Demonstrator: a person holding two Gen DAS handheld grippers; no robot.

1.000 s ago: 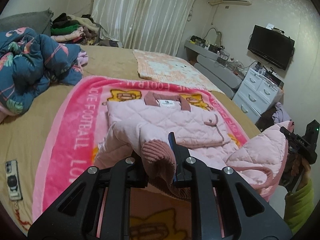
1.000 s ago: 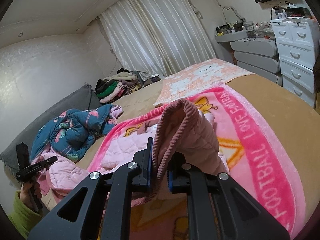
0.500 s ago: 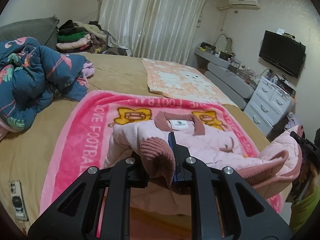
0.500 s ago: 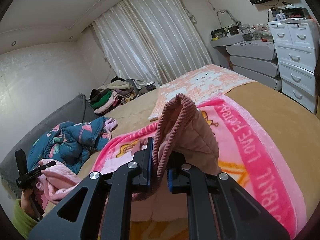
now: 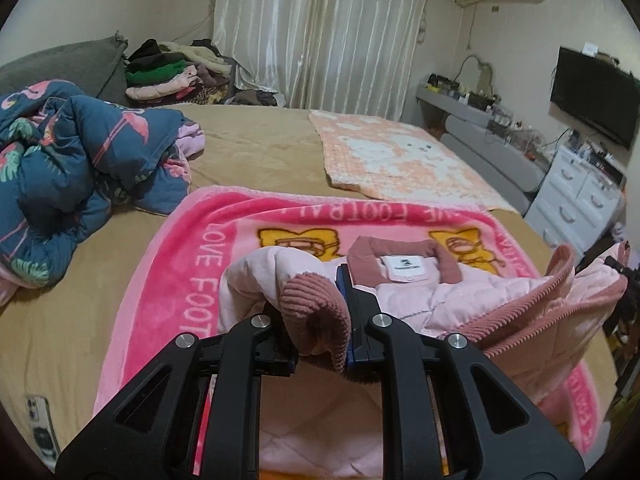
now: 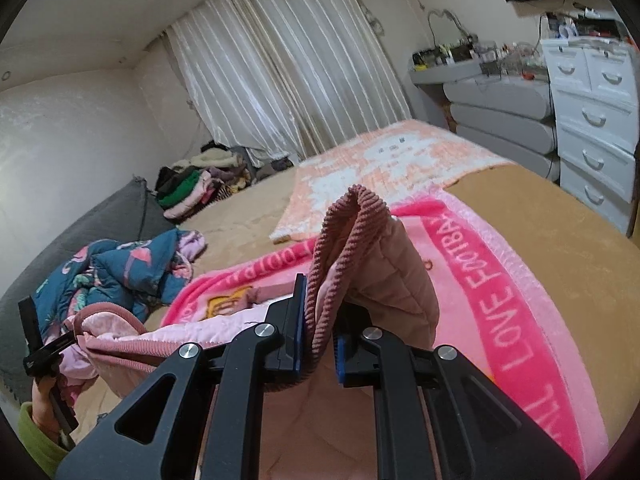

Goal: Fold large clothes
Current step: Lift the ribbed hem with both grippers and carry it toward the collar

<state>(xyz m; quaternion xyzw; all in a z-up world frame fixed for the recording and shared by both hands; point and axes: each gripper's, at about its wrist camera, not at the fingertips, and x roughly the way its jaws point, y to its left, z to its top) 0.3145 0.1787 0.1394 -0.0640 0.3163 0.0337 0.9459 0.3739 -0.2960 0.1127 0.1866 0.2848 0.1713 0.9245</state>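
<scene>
Pink quilted jacket (image 5: 436, 300) spread over the pink blanket (image 5: 168, 280) on the bed (image 5: 256, 152), collar at the far end, near edge lifted off the blanket between both tools. Left gripper (image 5: 320, 320) clamped tight on a ribbed cuff (image 5: 316, 316). Right gripper (image 6: 320, 320) likewise pinched shut on the jacket's ribbed hem (image 6: 340, 248), fabric bunched up above its jaws.

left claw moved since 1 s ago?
Yes. The left claw, shut on the jacket hem, has carried it forward up the bed: the collar label, far ahead before, now sits just past the claw.
</scene>
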